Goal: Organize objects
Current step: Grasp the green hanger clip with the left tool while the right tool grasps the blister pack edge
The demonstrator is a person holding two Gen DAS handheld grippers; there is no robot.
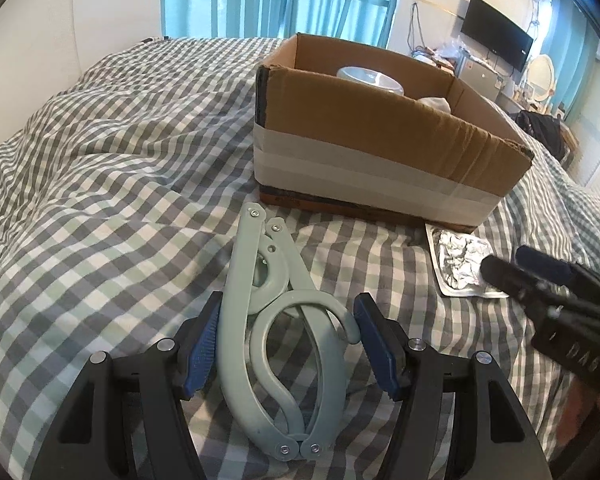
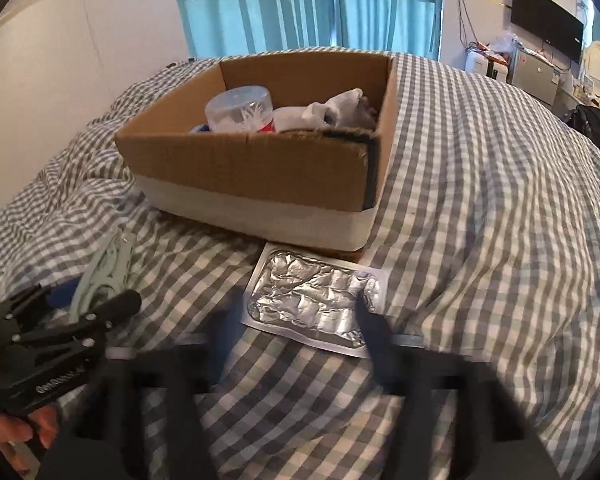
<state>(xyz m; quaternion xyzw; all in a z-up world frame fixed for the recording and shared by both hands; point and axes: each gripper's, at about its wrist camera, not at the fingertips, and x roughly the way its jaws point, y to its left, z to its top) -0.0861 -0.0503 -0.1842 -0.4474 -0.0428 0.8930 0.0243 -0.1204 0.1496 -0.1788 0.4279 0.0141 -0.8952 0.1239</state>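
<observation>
The pale green folding plastic hanger (image 1: 276,344) is straddled by the spread, non-touching left gripper (image 1: 288,344), near the open brown cardboard box (image 1: 380,136). The crumpled silver foil blister sheet (image 2: 316,300), just beside that box, is flanked by the spread right gripper (image 2: 300,332).

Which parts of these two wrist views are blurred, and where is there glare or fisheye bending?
Left wrist view: left tool and pale green folding plastic hanger sharp; right tool slightly soft. Right wrist view: right tool smeared by motion blur, crinkled silver foil blister pack glints, open brown cardboard box sharp. Both views: dark round corners, checked bedcover bulging.
</observation>
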